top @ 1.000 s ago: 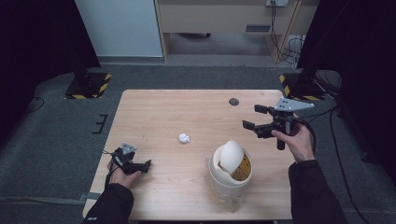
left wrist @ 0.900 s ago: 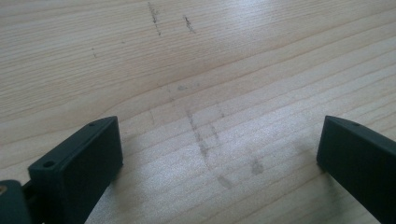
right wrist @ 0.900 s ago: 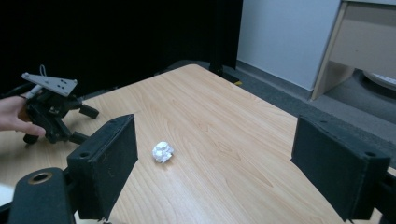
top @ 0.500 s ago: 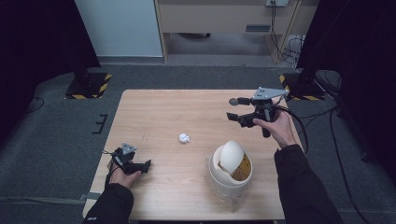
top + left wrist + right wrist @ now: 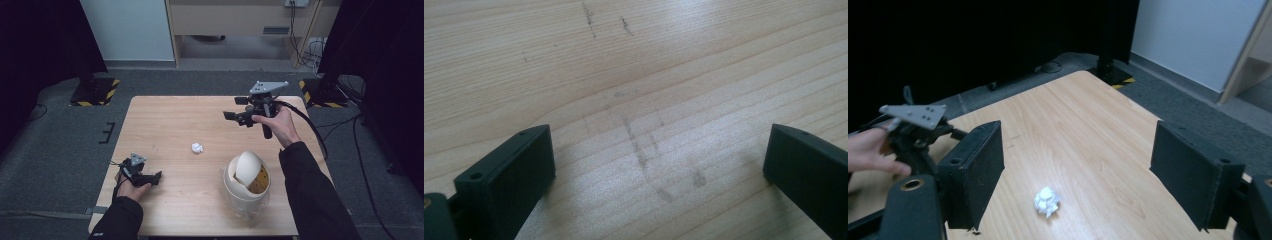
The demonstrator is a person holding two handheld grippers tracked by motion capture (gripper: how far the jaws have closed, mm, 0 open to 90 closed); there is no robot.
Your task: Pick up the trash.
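The right gripper is held in the air over the far side of the table, jaws spread wide and empty, aimed back toward the person's side. In the right gripper view a crumpled paper wad sits on the wood below and ahead of those jaws, nearer the left one than the right. From the high view the wad lies well apart from the gripper, between it and the left gripper. The left gripper rests low at the near edge, jaws also wide apart with bare wood between them, pointing toward the bin.

The bin stands to the person's side of the right gripper, its white swing lid tilted. The likely job is to pick up the wad and drop it there.

Risks, as I judge them:
- The wad is off-centre between the right jaws; closing on it from this line could flick it away with the left jaw instead of trapping it.
- It is small and light, so a descent that stops short would close on air, and one too deep would scrape the jaws on the wood.
- A loose pinch may let it fall before the bin.
- The lid seems partly shut, though the view is poor; the wad could bounce off it.
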